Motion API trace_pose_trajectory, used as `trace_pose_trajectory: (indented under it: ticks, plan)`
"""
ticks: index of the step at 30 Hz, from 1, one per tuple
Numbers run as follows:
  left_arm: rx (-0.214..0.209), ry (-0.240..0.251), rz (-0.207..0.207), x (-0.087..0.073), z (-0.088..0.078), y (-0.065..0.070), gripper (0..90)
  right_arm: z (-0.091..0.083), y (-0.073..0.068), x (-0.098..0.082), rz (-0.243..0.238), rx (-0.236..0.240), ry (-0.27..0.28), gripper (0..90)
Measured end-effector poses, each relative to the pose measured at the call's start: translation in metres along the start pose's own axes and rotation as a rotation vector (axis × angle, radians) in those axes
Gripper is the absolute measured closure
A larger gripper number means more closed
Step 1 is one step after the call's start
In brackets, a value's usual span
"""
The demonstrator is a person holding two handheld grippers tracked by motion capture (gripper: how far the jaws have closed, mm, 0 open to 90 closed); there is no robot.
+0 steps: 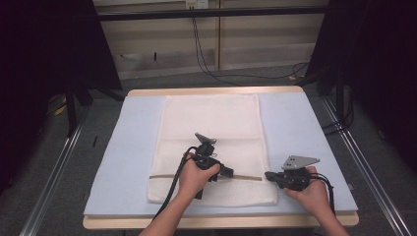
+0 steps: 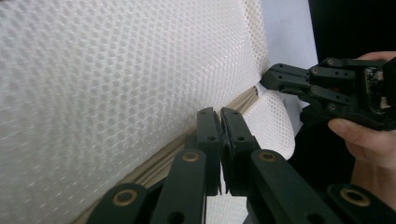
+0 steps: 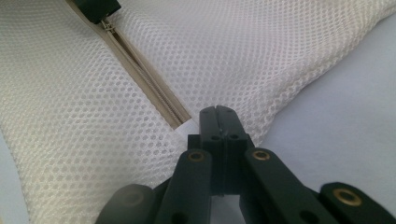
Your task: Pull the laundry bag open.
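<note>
In the high view a white mesh laundry bag (image 1: 211,147) lay flat on a pale blue mat (image 1: 123,147) over the table, its tan zipper (image 1: 246,177) running across near the person's edge. The left gripper (image 1: 230,172) sat on that zipper line about midway, and the right gripper (image 1: 269,175) met the bag's right end. In the left gripper view the jaws stood closed together over the zipper track (image 2: 163,161), seemingly pinching the slider (the pull itself was hidden beneath them), while the right gripper (image 2: 280,79) nipped the bag's corner farther off. In the right gripper view the jaws were pressed shut on the fabric tab (image 3: 187,127) at the zipper's end (image 3: 159,100), with the left gripper's tip (image 3: 95,9) on the slider at the far end of the teeth. The step looked like working the zipper, one tool anchoring and the other pulling. The next move would call for a straight pull along the track, with the anchor held taut.
</note>
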State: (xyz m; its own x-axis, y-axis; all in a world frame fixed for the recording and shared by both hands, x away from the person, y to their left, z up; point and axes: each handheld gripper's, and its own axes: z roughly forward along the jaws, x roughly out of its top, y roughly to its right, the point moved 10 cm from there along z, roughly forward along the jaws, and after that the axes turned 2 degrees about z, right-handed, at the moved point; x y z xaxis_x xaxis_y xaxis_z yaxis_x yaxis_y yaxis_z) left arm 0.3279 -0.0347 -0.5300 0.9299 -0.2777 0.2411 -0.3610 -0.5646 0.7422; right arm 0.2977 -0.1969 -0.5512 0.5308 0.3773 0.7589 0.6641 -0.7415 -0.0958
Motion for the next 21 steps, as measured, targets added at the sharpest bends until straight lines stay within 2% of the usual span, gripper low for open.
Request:
trace_pose_trajectory:
  ticks: [4, 6, 13, 15, 21]
  plan:
    - [0.021, -0.009, 0.015, -0.001, -0.002, -0.003, 87.4, 0.0, 0.0, 0.0, 0.001, 0.001, 0.0, 90.0]
    - [0.006, -0.002, 0.006, -0.001, -0.002, -0.003, 87.4, 0.0, 0.0, 0.0, 0.002, -0.004, -0.003, 90.0]
    - [0.02, -0.004, 0.007, -0.002, -0.01, -0.009, 87.4, 0.0, 0.0, 0.0, 0.001, 0.003, -0.001, 90.0]
    - [0.01, -0.004, -0.003, -0.003, -0.01, -0.008, 87.4, 0.0, 0.0, 0.0, 0.0, -0.003, -0.003, 90.0]
    - [0.007, 0.0, 0.005, -0.002, -0.012, -0.009, 87.4, 0.0, 0.0, 0.0, 0.001, -0.004, -0.004, 90.0]
